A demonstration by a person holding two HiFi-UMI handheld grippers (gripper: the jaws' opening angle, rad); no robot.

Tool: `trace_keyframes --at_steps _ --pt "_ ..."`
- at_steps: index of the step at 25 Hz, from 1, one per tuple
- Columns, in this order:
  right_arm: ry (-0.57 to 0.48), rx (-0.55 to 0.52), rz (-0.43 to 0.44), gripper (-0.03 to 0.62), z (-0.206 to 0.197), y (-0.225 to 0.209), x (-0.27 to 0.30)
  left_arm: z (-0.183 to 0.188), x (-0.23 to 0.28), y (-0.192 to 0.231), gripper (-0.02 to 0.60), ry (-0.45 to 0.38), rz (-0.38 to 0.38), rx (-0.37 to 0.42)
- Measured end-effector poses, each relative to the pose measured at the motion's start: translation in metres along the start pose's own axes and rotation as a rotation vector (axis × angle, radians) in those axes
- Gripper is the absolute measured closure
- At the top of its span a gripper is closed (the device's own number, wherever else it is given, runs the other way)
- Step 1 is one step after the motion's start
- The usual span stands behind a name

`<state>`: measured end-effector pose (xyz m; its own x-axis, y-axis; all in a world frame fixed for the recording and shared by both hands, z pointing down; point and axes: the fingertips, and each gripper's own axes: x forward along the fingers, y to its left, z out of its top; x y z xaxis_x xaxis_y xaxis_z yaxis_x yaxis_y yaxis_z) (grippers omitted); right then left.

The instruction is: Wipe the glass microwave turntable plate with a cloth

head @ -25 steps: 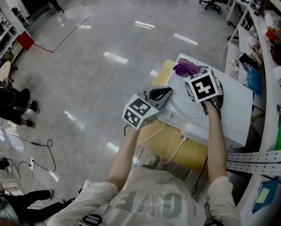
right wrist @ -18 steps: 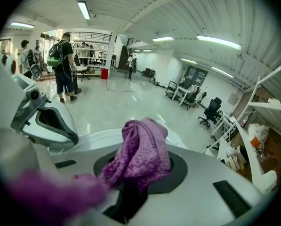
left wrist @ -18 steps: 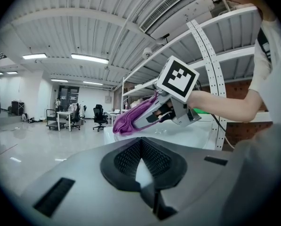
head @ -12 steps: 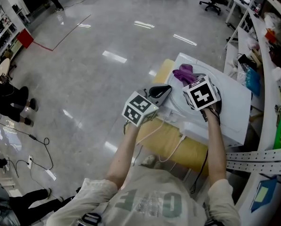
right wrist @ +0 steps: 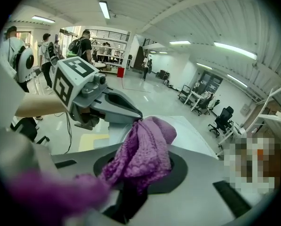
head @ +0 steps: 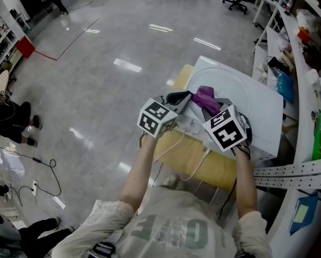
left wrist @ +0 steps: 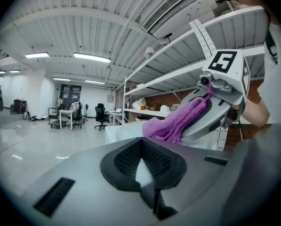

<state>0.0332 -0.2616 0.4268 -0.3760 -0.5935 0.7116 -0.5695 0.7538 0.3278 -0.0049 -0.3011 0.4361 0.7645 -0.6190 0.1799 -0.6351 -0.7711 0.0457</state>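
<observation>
**Head view.** We log the left tongs (head: 180,97) with jaws nearly together at the 9 o'clock rim of the glass plate (head: 234,86). The right tongs (head: 211,107) are clamped on the purple cloth (head: 205,95), which sits on the plate's near part at about 7 o'clock. The plate lies flat on a white box (head: 269,114), and its stretch from 12 to 3 o'clock is bare. The box's near edge runs just under both tongs, with a yellow pad (head: 195,163) below it. There is open floor (head: 95,85) at 9 o'clock and a cluttered bench (head: 305,63) at 3 o'clock.

**Left gripper view.** The jaws are closed to a narrow wedge, with a pale glassy sliver pinched between the black pads. We take it for the plate's rim. The right tongs and cloth sit at 2 o'clock, near.

**Right gripper view.** The jaws are tight on the cloth, which bunches over the pads. The left tongs sit at 10 o'clock, tip just beside the cloth.
</observation>
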Motion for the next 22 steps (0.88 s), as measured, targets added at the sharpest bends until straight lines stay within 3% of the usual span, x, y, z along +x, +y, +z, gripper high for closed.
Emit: trace_keyframes --at_steps 8,12,22 --pt "-0.007 -0.030 0.056 0.536 -0.005 0.027 -0.018 0.001 0.001 0.001 0.580 0.000 0.008 0.003" --pt "-0.010 -0.039 0.058 0.536 -0.005 0.021 -0.021 0.002 0.003 0.000 0.580 -0.007 0.007 0.000" --pt "-0.027 0.164 -0.120 0.537 0.017 -0.112 0.019 -0.001 0.003 0.001 0.580 -0.003 0.006 -0.013"
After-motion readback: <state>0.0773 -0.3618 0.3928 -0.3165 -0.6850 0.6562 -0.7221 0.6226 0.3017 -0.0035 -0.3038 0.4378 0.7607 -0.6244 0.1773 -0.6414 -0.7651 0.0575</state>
